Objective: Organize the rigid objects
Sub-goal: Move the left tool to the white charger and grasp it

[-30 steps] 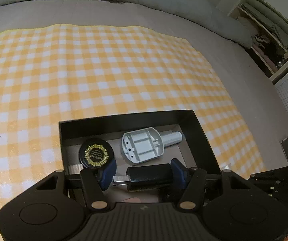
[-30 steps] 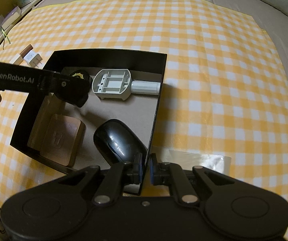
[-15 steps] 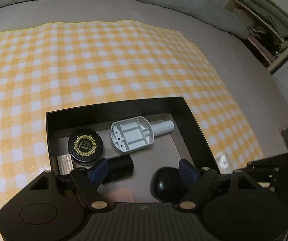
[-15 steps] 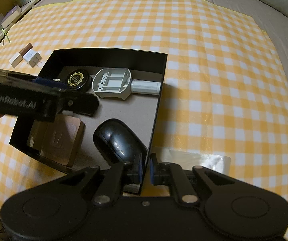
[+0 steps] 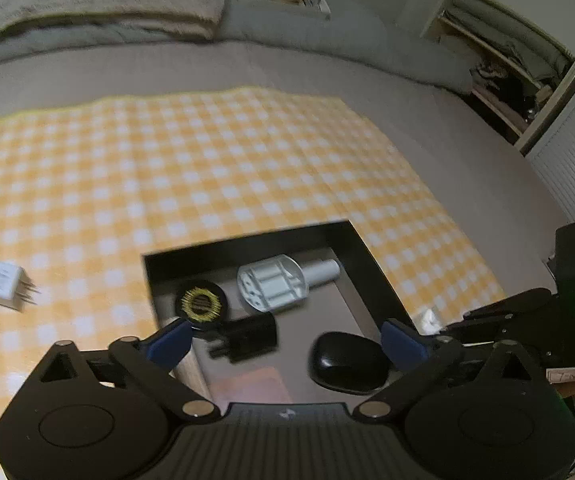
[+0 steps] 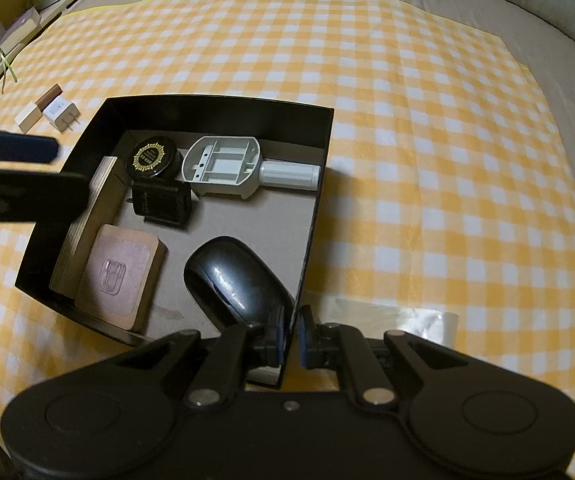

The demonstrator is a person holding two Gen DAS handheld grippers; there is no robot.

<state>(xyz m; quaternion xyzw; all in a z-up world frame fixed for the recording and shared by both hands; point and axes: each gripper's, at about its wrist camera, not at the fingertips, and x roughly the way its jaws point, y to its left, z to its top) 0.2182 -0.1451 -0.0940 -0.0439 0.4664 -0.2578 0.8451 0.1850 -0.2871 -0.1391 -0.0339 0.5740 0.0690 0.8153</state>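
Note:
A black open box (image 6: 215,109) sits on a yellow checked cloth (image 6: 427,128). Inside lie a black round tin with a gold emblem (image 6: 152,157), a grey plastic part (image 6: 223,168), a small black block (image 6: 162,204), a black mouse (image 6: 235,280) and a tan square pad (image 6: 117,276). My right gripper (image 6: 290,340) is shut on the box's near right wall. My left gripper (image 5: 283,342) is open and empty, raised above the box; the black block (image 5: 247,337) and mouse (image 5: 347,362) lie below it. It shows at the left in the right wrist view (image 6: 19,168).
A white plug adapter (image 5: 3,285) lies on the cloth left of the box, beside a small beige and brown block (image 6: 37,107). A clear plastic strip (image 6: 387,316) lies by the box's near right corner. Pillows and shelves lie beyond the cloth.
My left gripper opened, left the black block in the box beside the round tin, then pulled up and back to the left. My right gripper kept its hold on the box wall.

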